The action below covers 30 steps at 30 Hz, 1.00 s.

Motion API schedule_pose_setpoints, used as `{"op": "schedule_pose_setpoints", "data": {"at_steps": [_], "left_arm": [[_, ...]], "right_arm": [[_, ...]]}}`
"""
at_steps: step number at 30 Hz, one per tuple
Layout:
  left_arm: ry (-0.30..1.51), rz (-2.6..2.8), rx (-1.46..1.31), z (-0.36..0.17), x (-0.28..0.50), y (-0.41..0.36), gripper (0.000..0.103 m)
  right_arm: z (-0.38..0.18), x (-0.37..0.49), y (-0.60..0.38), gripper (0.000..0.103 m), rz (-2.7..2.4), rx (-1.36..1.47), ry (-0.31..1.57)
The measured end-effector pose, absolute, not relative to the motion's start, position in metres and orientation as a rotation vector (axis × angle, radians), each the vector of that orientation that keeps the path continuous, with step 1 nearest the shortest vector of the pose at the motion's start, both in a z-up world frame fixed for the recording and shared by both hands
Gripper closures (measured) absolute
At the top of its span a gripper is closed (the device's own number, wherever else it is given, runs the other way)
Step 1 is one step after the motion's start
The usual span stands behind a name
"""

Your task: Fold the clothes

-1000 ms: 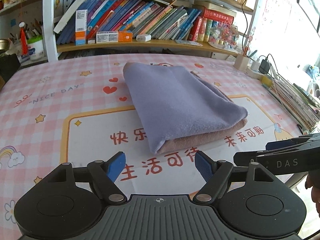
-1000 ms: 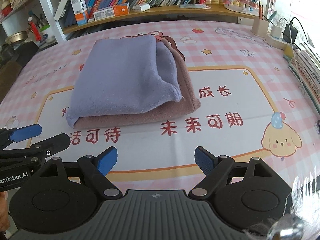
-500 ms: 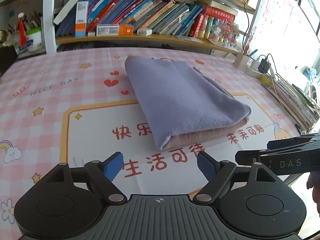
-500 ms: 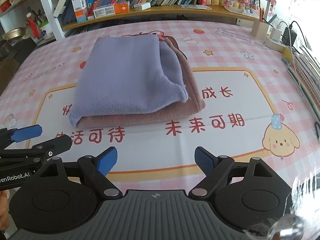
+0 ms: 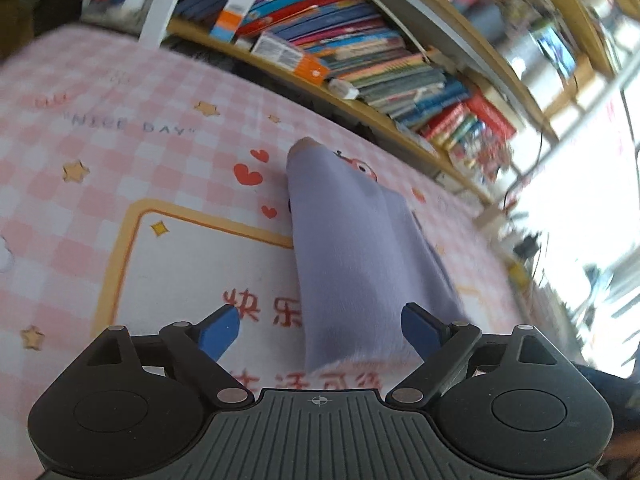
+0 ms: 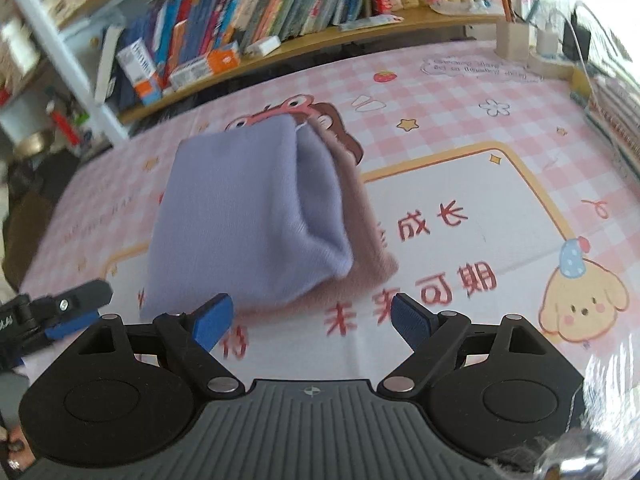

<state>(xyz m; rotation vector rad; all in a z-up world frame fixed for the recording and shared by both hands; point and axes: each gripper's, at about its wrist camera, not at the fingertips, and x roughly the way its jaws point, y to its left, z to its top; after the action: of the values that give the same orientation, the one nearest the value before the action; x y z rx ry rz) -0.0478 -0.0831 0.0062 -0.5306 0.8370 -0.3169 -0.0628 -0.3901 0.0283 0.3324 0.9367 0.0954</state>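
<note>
Folded lilac cloth (image 6: 244, 216) lies on the pink one (image 6: 370, 236): soft, light, floppy. Right gripper (image 6: 310, 316) and left gripper (image 5: 320, 330) both spread; pinch the six-o'clock edge.

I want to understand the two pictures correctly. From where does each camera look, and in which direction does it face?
Left wrist: on the left gripper, tilted, facing the folded purple cloth and bookshelf; its open blue fingers show.
Right wrist: on the right gripper, facing the same cloth; its open fingers and the left gripper show.
Shared: cloth, pink tablecloth, bookshelf.
</note>
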Motion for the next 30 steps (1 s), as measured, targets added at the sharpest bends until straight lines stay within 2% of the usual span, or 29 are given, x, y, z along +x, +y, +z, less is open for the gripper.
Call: {"op": "schedule_pose_setpoints", "data": {"at_steps": [8, 15, 22, 27, 28, 30], "left_arm": [[0.881, -0.24, -0.571, -0.009, -0.016, -0.087, 0.013], [0.936, -0.237, -0.614, -0.025, 0.0, -0.099, 0.013], [0.941, -0.229, -0.634, -0.026, 0.008, -0.107, 0.013], [0.941, -0.248, -0.657, -0.028, 0.013, -0.113, 0.016], [0.941, -0.254, -0.666, -0.028, 0.014, -0.114, 0.017], [0.954, -0.267, -0.704, -0.032, 0.015, -0.118, 0.041]], "right_arm": [[0.007, -0.011, -0.426, 0.018, 0.137, 0.507, 1.042], [-0.009, 0.014, -0.434, 0.022, 0.219, 0.558, 1.113], [-0.006, 0.03, -0.45, 0.024, 0.268, 0.586, 1.083], [-0.015, 0.041, -0.452, 0.025, 0.315, 0.616, 1.125], [-0.017, 0.042, -0.452, 0.032, 0.329, 0.631, 1.129], [-0.019, 0.043, -0.449, 0.041, 0.356, 0.644, 1.143]]}}
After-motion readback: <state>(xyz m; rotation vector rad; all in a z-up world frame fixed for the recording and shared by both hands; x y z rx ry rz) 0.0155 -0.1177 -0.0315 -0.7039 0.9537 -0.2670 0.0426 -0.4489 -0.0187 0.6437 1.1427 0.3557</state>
